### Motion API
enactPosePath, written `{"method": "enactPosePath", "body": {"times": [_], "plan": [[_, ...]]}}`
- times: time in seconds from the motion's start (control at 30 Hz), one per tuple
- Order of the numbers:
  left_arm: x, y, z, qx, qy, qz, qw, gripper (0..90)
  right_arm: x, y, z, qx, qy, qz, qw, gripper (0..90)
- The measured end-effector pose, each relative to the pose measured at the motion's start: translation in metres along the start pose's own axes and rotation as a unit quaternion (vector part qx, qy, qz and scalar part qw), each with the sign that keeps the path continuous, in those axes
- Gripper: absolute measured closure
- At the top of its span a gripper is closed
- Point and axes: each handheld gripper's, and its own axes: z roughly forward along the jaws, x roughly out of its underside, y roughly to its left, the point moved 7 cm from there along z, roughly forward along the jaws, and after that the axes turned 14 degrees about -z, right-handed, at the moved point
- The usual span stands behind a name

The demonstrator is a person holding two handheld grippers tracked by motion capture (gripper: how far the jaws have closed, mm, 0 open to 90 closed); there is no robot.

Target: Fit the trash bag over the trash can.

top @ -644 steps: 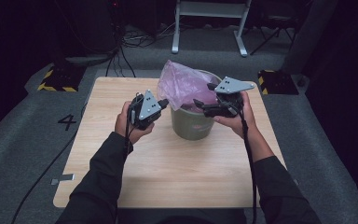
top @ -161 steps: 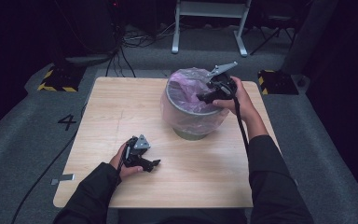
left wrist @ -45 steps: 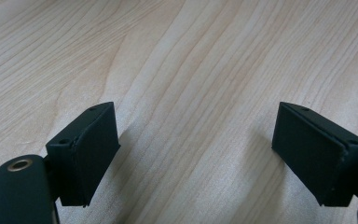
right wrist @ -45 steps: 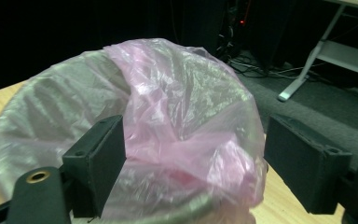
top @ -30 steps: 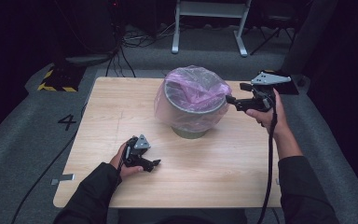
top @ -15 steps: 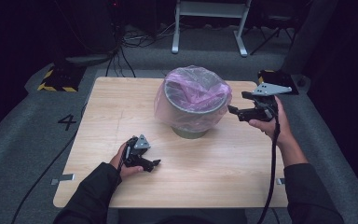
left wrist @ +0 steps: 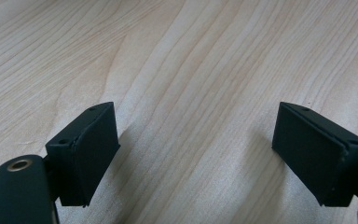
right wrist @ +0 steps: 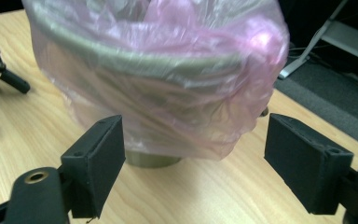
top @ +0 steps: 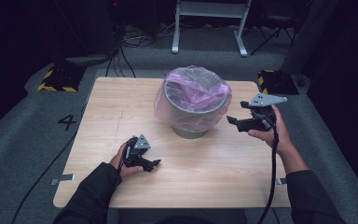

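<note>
Where bag (right wrist: 168, 93) drapes, bin (right wrist: 151, 160) blurs.

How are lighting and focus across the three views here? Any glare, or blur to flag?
High view: table evenly lit, surroundings nearly black, image soft. Left gripper view: wood grain sharp, left claw near the lens slightly soft, faint shadows beside its jaws. Right gripper view: pink bag over the bin hazy with pale sheen, right claw open before it.

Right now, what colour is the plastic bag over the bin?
Pink, see-through. The bag shows best in the right gripper view, pulled over the grey bin.
</note>
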Motion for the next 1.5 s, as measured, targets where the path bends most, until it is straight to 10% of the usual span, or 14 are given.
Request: {"method": "enactPosePath", "body": {"times": [1.5], "plan": [[0.000, 0.000, 0.000, -0.001, 0.000, 0.000, 1.0000, 14.1, 0.103, 0.063, 0.041, -0.036, 0.101, -0.017, 0.9941, 20.3]]}}
